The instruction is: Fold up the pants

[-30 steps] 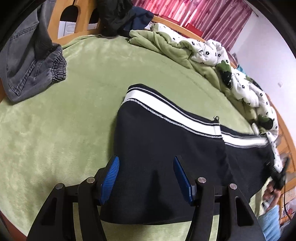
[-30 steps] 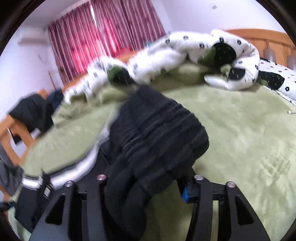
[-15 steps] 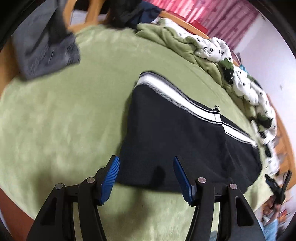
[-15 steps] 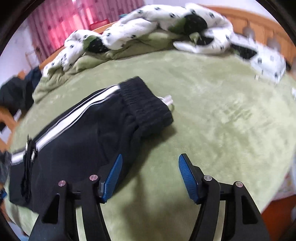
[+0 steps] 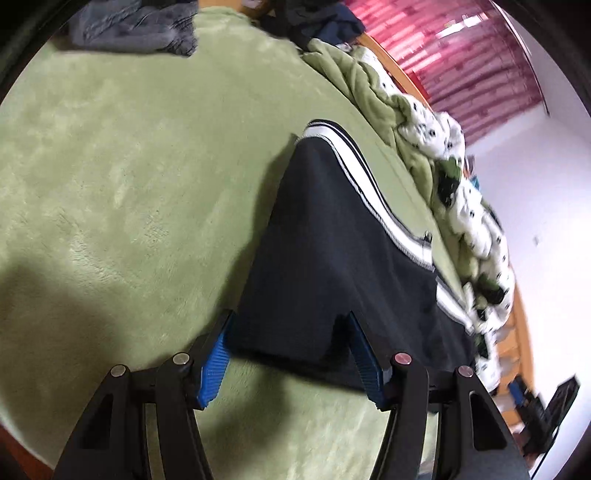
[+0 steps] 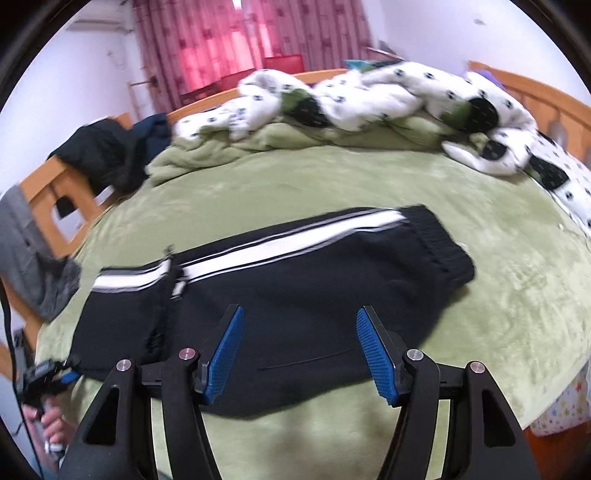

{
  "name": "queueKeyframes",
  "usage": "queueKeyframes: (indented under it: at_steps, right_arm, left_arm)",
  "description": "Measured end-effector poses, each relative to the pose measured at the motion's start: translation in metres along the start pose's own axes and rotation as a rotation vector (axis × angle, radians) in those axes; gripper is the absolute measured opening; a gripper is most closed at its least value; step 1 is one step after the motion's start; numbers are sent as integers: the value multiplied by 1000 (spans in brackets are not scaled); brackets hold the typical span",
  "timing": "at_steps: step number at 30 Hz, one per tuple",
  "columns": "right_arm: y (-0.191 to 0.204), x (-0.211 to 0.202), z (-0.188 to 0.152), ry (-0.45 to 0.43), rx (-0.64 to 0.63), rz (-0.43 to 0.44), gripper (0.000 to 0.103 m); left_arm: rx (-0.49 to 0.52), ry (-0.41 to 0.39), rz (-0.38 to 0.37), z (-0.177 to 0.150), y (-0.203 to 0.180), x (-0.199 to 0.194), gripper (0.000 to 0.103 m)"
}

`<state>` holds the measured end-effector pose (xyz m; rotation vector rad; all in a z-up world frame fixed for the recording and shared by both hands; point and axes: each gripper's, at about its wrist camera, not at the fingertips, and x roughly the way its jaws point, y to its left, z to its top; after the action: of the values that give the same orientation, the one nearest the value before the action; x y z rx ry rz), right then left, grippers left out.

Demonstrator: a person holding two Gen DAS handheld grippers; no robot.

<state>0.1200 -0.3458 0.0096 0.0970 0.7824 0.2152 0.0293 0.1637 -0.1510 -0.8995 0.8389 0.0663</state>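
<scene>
Black pants with white side stripes point(image 6: 295, 280) lie folded flat on the green bed cover, ribbed waistband at the right end. In the left wrist view the pants point(image 5: 332, 258) stretch away from the camera. My left gripper point(image 5: 291, 354) is open, its blue pads either side of the near edge of the pants, holding nothing. My right gripper point(image 6: 297, 347) is open and empty, hovering above the near long edge of the pants. The left gripper point(image 6: 44, 373) shows at the lower left of the right wrist view.
A white spotted duvet and green blanket point(image 6: 351, 107) are heaped along the far side of the bed. Grey jeans point(image 5: 136, 27) and dark clothes point(image 6: 107, 147) lie by the wooden bed frame point(image 6: 48, 184). Green bed cover point(image 5: 110, 184) spreads to the left.
My right gripper let go of the waistband, which now lies flat on the folded pants, and pulled back. My left gripper drew back toward the near edge and tilted.
</scene>
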Motion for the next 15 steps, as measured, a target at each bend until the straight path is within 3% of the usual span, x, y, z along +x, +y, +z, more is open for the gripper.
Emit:
queueKeyframes:
  at_steps: [3, 5, 7, 8, 9, 11, 15]
  right_arm:
    - [24, -5, -1, 3, -51, 0, 63]
    - [35, -6, -1, 2, -69, 12, 61]
    - [40, -7, -4, -24, -70, 10, 61]
    - [42, -7, -7, -49, -65, 1, 59]
    - [42, -8, -10, -64, -61, -3, 58]
    - [37, -6, -16, -64, -48, 21, 56]
    - [11, 3, -23, 26, 13, 49, 55]
  left_arm:
    - [-75, 8, -10, 5, 4, 1, 56]
    - [-80, 11, 32, 6, -1, 1, 52]
    - [-57, -13, 61, 4, -10, -3, 38]
    - [-29, -28, 78, 3, -18, -6, 33]
    - [12, -40, 96, 3, -28, -10, 21]
    - [102, -76, 152, 1, -51, -17, 18]
    - [322, -139, 247, -10, -120, -28, 16]
